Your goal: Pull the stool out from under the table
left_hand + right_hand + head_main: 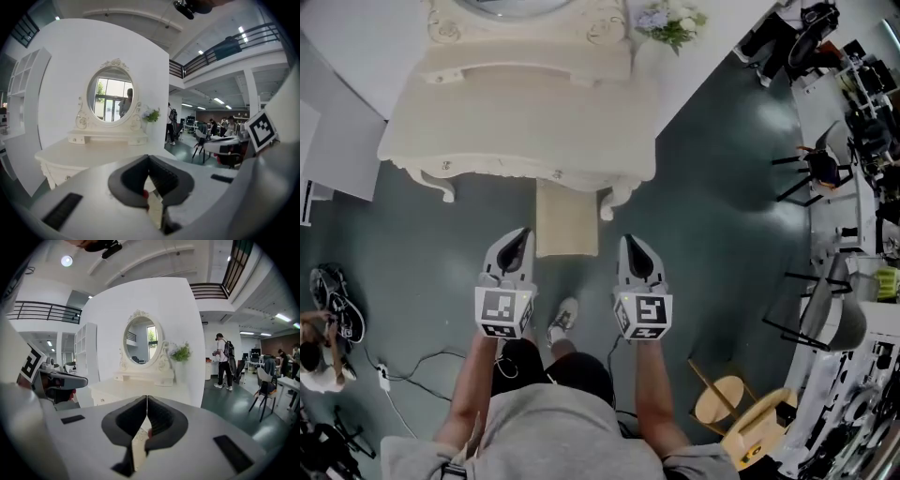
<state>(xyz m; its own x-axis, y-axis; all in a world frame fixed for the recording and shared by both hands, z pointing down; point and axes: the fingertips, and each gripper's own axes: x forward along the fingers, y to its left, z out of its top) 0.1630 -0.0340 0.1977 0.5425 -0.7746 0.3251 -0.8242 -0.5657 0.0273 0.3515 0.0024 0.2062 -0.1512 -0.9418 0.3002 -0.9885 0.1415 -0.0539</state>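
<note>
A cream padded stool (566, 219) stands on the grey floor, its far part tucked under the front edge of the white dressing table (516, 103). My left gripper (520, 236) hovers beside the stool's near left corner, shut and empty. At the stool's near right, my right gripper (631, 244) is also shut with nothing held. In the left gripper view the jaws (149, 160) are pressed together, facing the table (89, 154) and its oval mirror (111, 96). From the right gripper (146, 399) the same table (140, 387) shows; the stool is hidden in both gripper views.
A flower pot (673, 21) sits at the table's right end. A white shelf unit (337, 141) stands left. Cables (412, 370) and a crouching person (314, 352) are at lower left. Black chairs (811, 169), a desk and a wooden stool (722, 398) line the right. My shoe (562, 319) is below the stool.
</note>
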